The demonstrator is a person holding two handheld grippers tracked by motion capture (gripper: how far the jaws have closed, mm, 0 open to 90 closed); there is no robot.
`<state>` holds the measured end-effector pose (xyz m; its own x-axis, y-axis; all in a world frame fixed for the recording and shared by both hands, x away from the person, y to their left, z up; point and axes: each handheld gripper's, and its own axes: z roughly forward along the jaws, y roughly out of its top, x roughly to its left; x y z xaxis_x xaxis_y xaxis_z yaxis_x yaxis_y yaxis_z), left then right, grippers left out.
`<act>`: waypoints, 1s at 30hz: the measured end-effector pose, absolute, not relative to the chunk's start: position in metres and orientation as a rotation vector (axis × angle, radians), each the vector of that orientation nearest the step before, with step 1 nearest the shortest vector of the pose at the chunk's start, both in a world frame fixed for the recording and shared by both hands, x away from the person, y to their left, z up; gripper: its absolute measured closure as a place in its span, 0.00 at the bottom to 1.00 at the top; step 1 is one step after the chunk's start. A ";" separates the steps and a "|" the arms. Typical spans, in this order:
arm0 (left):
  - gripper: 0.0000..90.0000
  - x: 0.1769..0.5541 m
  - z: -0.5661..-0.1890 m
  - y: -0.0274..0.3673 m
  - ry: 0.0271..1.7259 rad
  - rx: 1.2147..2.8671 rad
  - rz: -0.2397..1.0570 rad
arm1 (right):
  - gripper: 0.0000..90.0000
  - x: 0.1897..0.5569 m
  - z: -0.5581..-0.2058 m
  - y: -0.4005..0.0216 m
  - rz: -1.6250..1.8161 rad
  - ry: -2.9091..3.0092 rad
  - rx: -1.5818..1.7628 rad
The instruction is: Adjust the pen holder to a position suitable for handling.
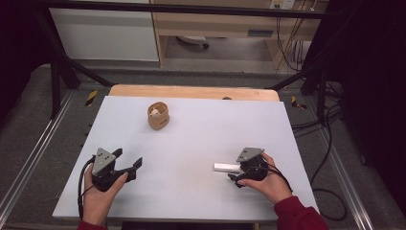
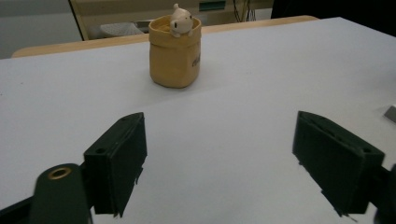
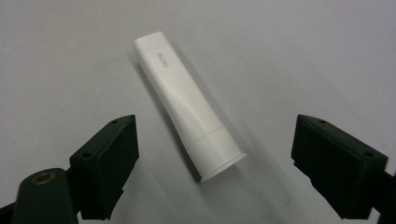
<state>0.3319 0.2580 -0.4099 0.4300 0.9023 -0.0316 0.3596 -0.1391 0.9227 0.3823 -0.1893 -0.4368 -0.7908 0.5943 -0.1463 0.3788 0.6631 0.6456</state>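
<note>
A white tube [image 3: 187, 109] marked GLOO lies flat on the white table [image 1: 191, 139], cap end toward my right gripper [image 3: 215, 140]. That gripper's jaws stand open on either side of the cap end, with clear gaps to both pads. From above, the right gripper [image 1: 235, 170] points left at the tube [image 1: 226, 167]. My left gripper [image 1: 128, 158] is open and empty near the front left. Ahead of the left gripper [image 2: 219, 140] stands a tan pot [image 2: 175, 51] with a small white figure [image 2: 180, 19] on its rim, the same pot [image 1: 158, 115] at the table's back.
A wooden strip [image 1: 191, 91] runs along the table's far edge. Black frame posts [image 1: 57, 72] rise at both back corners, and cables [image 1: 330, 143] lie on the floor to the right. A bare stretch of tabletop separates the two grippers.
</note>
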 end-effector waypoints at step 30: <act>0.17 0.343 -0.421 0.249 1.135 1.747 0.625 | 0.65 0.407 -0.438 -0.181 0.847 2.780 0.647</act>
